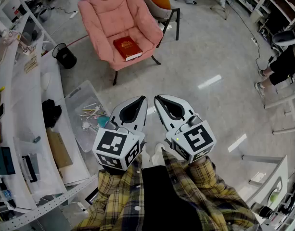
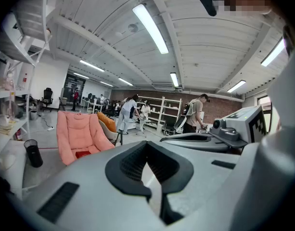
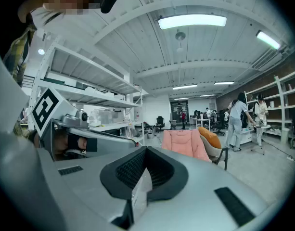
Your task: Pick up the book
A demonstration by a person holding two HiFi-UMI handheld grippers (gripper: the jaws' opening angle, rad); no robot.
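Plaid-sleeved arms (image 1: 205, 186) are carrying the left gripper (image 1: 144, 99) and right gripper (image 1: 156, 98), both with jaws closed on nothing; red book (image 1: 127, 47) is lying at the seat's front edge on the pink armchair (image 1: 106, 13), well apart from both; approach, opening and grasp are seemingly all awaiting execution.

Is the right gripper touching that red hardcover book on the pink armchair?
Apart. The head view shows bare grey floor between the right gripper and the red hardcover book.
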